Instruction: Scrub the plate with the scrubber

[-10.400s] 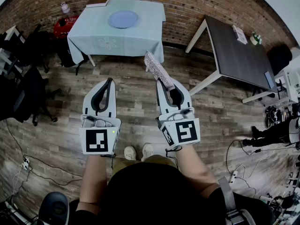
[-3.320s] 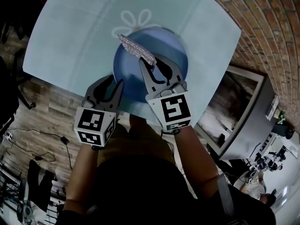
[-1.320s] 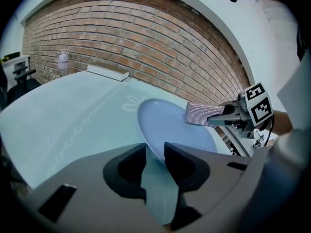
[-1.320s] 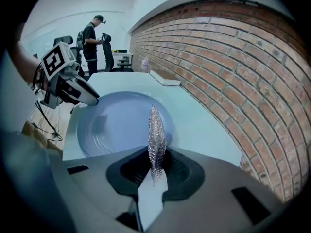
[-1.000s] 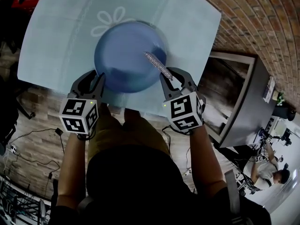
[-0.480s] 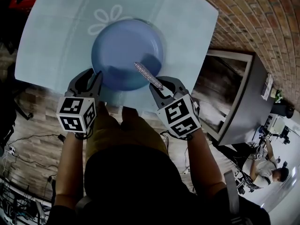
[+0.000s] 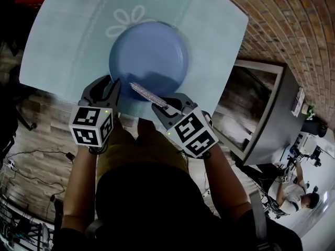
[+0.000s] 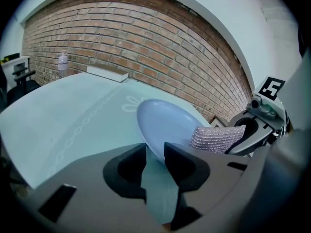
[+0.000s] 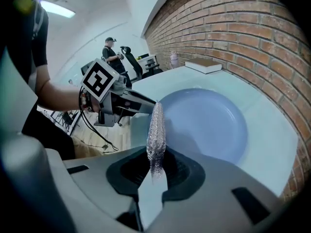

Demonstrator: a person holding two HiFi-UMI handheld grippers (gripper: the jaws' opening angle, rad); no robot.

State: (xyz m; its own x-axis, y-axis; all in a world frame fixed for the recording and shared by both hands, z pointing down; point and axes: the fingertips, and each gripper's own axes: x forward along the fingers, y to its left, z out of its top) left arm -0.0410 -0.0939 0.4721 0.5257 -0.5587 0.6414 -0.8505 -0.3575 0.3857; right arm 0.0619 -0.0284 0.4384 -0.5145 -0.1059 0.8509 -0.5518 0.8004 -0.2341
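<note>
A blue plate (image 7: pixel 149 54) lies on the table's pale blue cloth (image 7: pixel 68 41). My left gripper (image 7: pixel 111 86) is at the plate's near left rim; in the left gripper view the rim (image 8: pixel 170 123) runs in between the jaws (image 8: pixel 155 150), which are closed on it. My right gripper (image 7: pixel 166 104) is shut on a flat silver scrubber (image 7: pixel 147 93) that sticks out leftward over the plate's near edge, close to the left gripper. The right gripper view shows the scrubber (image 9: pixel 156 127) edge-on, upright between the jaws (image 9: pixel 156 161), with the plate (image 9: pixel 209 125) beyond it.
The table's near edge lies just under both grippers, with wooden floor (image 7: pixel 31 135) below. A dark table (image 7: pixel 261 114) stands to the right beside a brick wall (image 7: pixel 293 30). A book (image 9: pixel 204 65) and a bottle (image 8: pixel 61 61) sit at the table's far side.
My right gripper has carried the scrubber leftward, from the plate's right rim along its near edge toward the left gripper. The left gripper stays on the plate's rim.
</note>
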